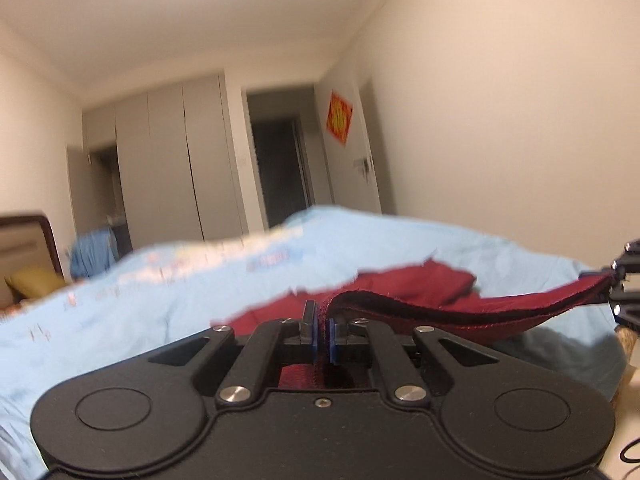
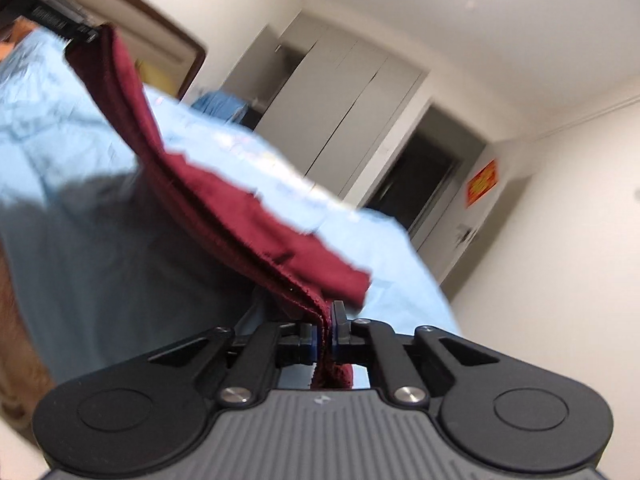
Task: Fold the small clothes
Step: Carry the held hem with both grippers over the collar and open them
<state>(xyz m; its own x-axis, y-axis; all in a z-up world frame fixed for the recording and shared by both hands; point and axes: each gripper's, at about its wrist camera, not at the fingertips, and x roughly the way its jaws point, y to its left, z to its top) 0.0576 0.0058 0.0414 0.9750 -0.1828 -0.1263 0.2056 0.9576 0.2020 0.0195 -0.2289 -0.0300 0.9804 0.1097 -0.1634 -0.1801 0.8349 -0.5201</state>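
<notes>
A dark red small garment hangs stretched between both grippers above a light blue sheet. My left gripper is shut on one corner of its hemmed edge. At the right edge of the left wrist view, the right gripper pinches the other end. In the right wrist view my right gripper is shut on the red garment, which runs up and left to the left gripper. The rest of the cloth sags onto the blue sheet.
The blue sheet covers a bed with a dark wooden headboard and a yellow pillow at the left. Grey wardrobe doors, a dark doorway and a door with a red poster stand beyond. A white wall is at the right.
</notes>
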